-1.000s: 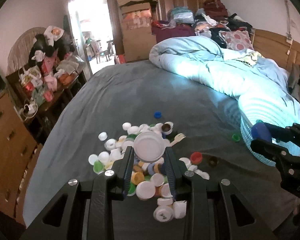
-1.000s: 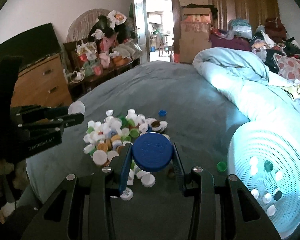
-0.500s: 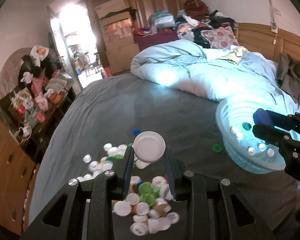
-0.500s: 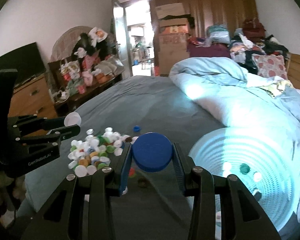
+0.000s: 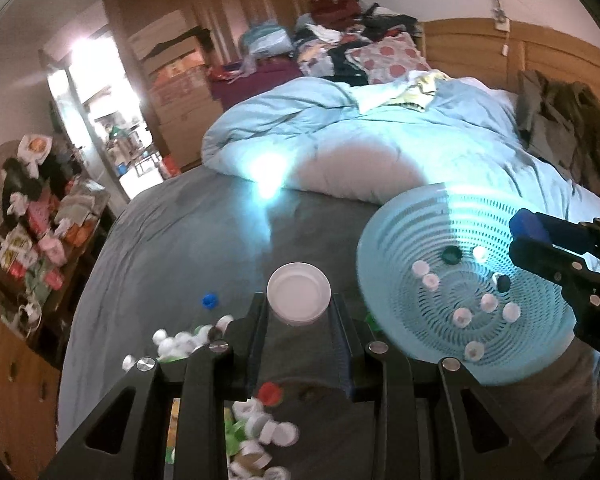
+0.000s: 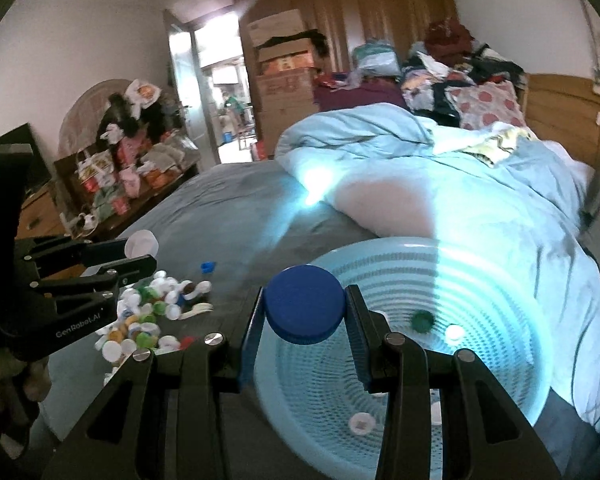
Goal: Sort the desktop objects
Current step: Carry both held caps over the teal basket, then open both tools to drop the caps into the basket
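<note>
My left gripper (image 5: pixel 299 304) is shut on a round white lid (image 5: pixel 299 294), held above the grey bed just left of the light blue perforated basket (image 5: pixel 400 240). My right gripper (image 6: pixel 305 312) is shut on a round blue lid (image 6: pixel 304 308), which hangs over the near left part of the same basket (image 6: pixel 500 280). The basket holds several small white and dark green caps (image 5: pixel 462 316). A pile of mixed bottle caps (image 6: pixel 148 316) lies on the grey sheet to the left, partly hidden under the left gripper (image 6: pixel 140 254) in the right wrist view.
A bunched light blue duvet (image 5: pixel 380 140) lies behind the basket. A lone blue cap (image 5: pixel 210 300) sits on the sheet beyond the pile. A cluttered side table (image 6: pixel 132 184) and wooden drawers (image 5: pixel 4 380) stand left of the bed.
Both grippers have swung from over the cap pile to the right toward the basket, each keeping its lid. The blue lid is now over the basket; the white one is beside its rim.
</note>
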Tool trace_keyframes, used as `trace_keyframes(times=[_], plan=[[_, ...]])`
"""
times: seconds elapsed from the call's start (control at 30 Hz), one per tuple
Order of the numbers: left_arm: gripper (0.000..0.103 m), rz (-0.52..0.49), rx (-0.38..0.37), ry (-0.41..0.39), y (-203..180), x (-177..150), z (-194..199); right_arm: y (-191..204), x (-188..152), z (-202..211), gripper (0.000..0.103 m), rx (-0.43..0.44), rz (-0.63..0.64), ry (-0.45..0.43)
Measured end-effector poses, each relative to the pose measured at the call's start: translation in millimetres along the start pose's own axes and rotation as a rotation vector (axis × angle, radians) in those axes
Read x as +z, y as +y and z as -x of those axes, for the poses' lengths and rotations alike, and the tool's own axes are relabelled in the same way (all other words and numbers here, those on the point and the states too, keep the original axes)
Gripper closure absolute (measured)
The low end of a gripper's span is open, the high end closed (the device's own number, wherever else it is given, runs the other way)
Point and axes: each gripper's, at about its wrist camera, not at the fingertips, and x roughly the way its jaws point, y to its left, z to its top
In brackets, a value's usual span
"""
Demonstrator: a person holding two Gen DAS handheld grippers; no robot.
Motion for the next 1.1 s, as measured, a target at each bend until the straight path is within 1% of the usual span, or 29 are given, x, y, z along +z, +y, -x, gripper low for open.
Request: trace_keyframes(times=[0.17,0.37,0.5,0.7,0.77,0.8,0.83,0.87,0.9,0.93,1.0,1.1], plan=[[0.071,-0.051,-0.023,0.004,-29.9,17.8,-14.1,-24.6,0.5,1.2,0.068,-0.021,-0.034,0.003],[0.071,-0.099,-0.044,0.028,-58.7,28.6,-34.2,-45.0,-8.1,-2.7,0.068,-0.038,-0.068,0.024],[0.071,-0.110,-0.048,0.048,-67.8,30.3,-46.4,-55.9,-13.3,-7.4,0.068,-0.041,-0.092,0.038],[0.070,-0.110,-0.046,0.064,-72.3,29.7,-55.3,-61.4,-14.6,-12.7,0.068,-0.044,-0.100,0.045],[0.069,-0.111,-0.047,0.067,-73.5,30.1,-56.8,-61.9,-14.5,-12.8,0.067,-0.053,-0.100,0.041],[0.067,-0.114,-0.049,0.069,-74.3,30.1,-57.3,-62.2,-15.7,-12.7,0.062,-0.064,-0.101,0.040],[0.056,-0.114,-0.050,0.068,-74.8,30.6,-57.7,-62.8,-15.8,-12.7,0.056,-0.068,-0.103,0.037],[0.043,-0.113,-0.047,0.063,-74.8,30.6,-57.3,-62.9,-15.9,-11.0,0.048,-0.073,-0.106,0.029],[0.038,-0.114,-0.034,0.053,-75.6,30.5,-57.1,-62.7,-16.0,-10.6,0.047,-0.076,-0.105,0.026],[0.036,-0.114,-0.029,0.049,-75.9,29.8,-57.1,-62.3,-15.9,-9.7,0.047,-0.077,-0.103,0.026],[0.036,-0.108,-0.034,0.051,-74.4,29.3,-57.7,-62.5,-15.9,-9.2,0.047,-0.080,-0.102,0.025],[0.031,-0.101,-0.029,0.048,-70.8,27.7,-56.6,-61.7,-15.3,-7.7,0.046,-0.077,-0.103,0.025]])
